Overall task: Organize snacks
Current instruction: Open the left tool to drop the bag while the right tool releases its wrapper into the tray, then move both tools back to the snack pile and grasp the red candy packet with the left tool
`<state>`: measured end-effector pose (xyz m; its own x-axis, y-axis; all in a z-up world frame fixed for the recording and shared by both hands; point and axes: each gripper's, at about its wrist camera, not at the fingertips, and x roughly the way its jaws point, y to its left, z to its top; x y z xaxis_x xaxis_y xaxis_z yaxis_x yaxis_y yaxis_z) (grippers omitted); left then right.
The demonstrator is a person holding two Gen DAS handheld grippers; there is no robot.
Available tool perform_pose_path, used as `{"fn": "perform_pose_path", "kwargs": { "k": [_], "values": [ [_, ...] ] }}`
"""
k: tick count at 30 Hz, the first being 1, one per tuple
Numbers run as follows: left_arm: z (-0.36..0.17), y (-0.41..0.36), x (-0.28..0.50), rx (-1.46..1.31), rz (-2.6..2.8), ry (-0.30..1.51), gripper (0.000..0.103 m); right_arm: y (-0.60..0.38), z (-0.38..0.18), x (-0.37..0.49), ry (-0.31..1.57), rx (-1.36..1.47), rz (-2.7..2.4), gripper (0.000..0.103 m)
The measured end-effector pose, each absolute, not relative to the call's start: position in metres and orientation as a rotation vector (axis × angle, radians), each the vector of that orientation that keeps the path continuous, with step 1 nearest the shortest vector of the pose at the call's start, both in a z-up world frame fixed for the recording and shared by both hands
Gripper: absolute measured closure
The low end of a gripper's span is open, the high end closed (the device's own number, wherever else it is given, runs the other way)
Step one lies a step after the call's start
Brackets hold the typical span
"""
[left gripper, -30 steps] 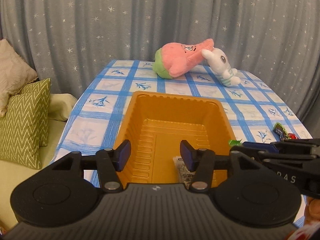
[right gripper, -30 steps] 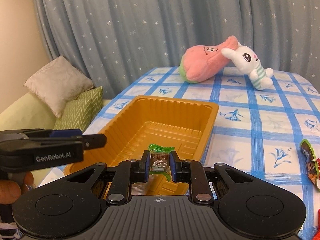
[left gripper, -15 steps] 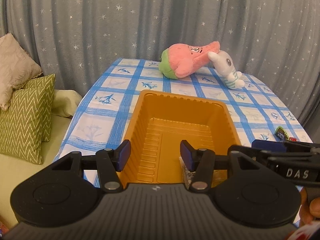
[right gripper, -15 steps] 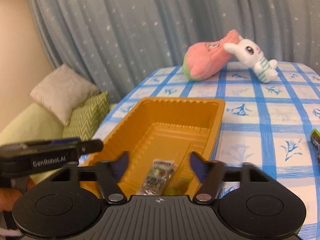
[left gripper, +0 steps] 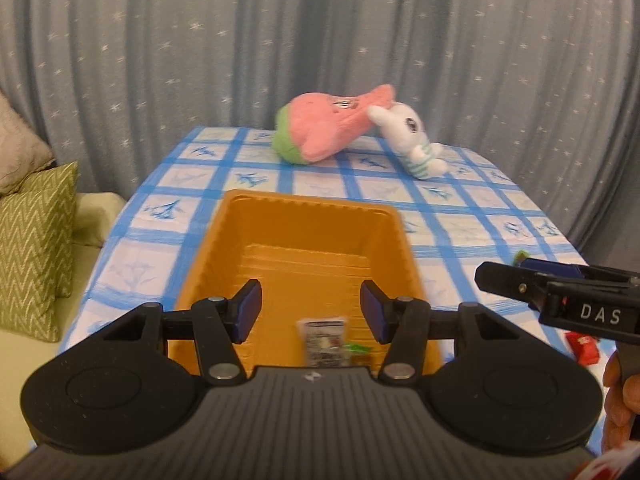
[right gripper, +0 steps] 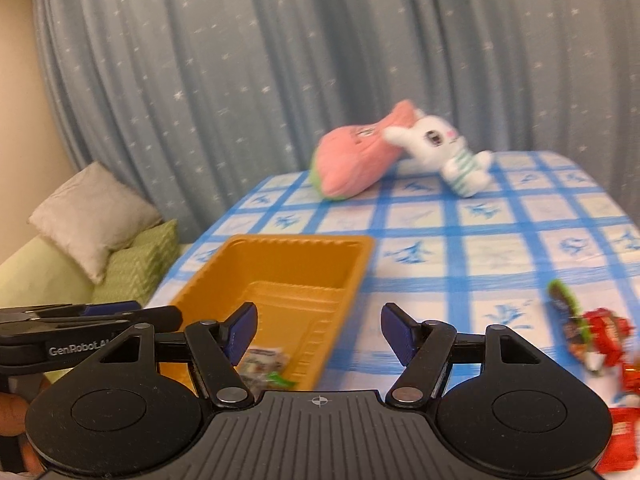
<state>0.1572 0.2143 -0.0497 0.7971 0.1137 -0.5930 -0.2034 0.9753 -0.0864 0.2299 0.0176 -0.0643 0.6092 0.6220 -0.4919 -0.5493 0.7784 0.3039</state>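
Note:
An orange plastic tray [left gripper: 308, 216] [right gripper: 356, 252] sits on the blue-checked tablecloth. At its near end lie a pale snack packet [left gripper: 324, 340] [right gripper: 262, 362] and a green-wrapped candy [left gripper: 358, 349] [right gripper: 280, 380]. My left gripper [left gripper: 310, 314] is open and empty above the tray's near end. My right gripper [right gripper: 318, 330] is open and empty, over the tray's right rim. Loose snacks lie on the cloth to the right: a green and dark packet [right gripper: 566, 308], red wrappers [right gripper: 604, 336] and a red packet [left gripper: 582, 348].
A pink plush [left gripper: 328, 132] [right gripper: 356, 160] and a white bunny plush [left gripper: 412, 140] [right gripper: 444, 152] lie at the table's far end. Cushions [left gripper: 36, 240] [right gripper: 96, 216] sit on a sofa to the left. A starred grey curtain hangs behind.
My right gripper opened and let the green candy drop into the tray, then swung right toward the loose snacks. My left gripper stayed open, drifting slightly back.

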Motion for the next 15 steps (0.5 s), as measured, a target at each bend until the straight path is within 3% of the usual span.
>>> {"fn": "perform_pose_path", "kwargs": {
  "k": [15],
  "values": [
    [-0.053, 0.108, 0.186, -0.113, -0.040, 0.628, 0.053, -0.108, -0.065, 0.230, 0.566, 0.156, 0.381, 0.035]
  ]
}}
